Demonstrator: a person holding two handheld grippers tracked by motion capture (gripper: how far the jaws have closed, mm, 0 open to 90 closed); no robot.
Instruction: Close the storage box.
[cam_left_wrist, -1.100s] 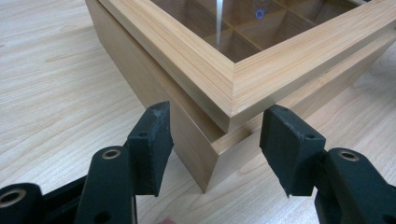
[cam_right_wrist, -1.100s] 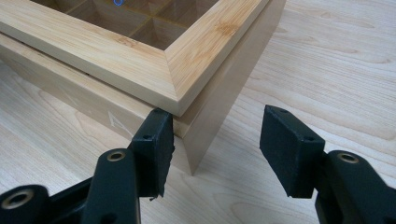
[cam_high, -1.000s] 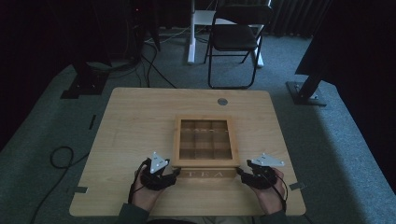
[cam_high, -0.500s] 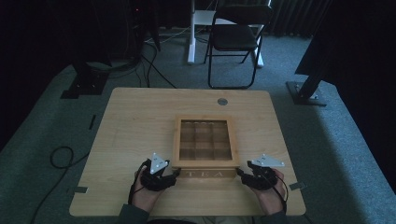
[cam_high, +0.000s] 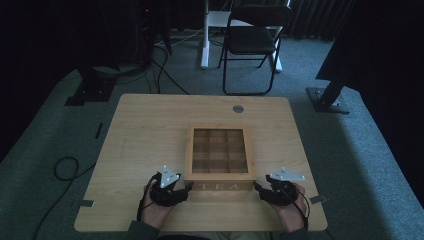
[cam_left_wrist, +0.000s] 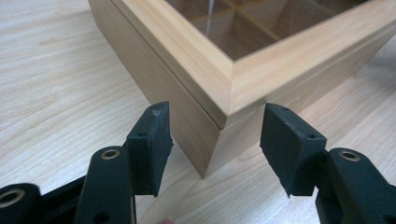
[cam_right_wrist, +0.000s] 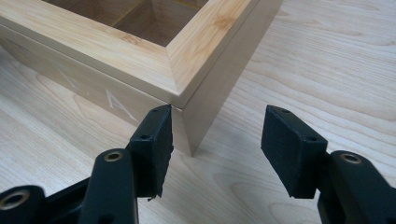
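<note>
While the high view takes in the whole wooden table (cam_high: 150, 125), a folding chair (cam_high: 252, 37) on the floor beyond and a small grey disc (cam_high: 238, 108) at the far edge, the gripper views bring out box corner detail. Wooden tea box (cam_high: 219, 156) sits at centre-near, lid shut, "TEA" on its near face. Both hands rest low at the near edge, angled inward. Left gripper (cam_left_wrist: 215, 135) open, jaws flanking the near-left corner. Right gripper (cam_right_wrist: 215, 135) open at the near-right corner, one pad (cam_right_wrist: 152, 140) just beside it.
</note>
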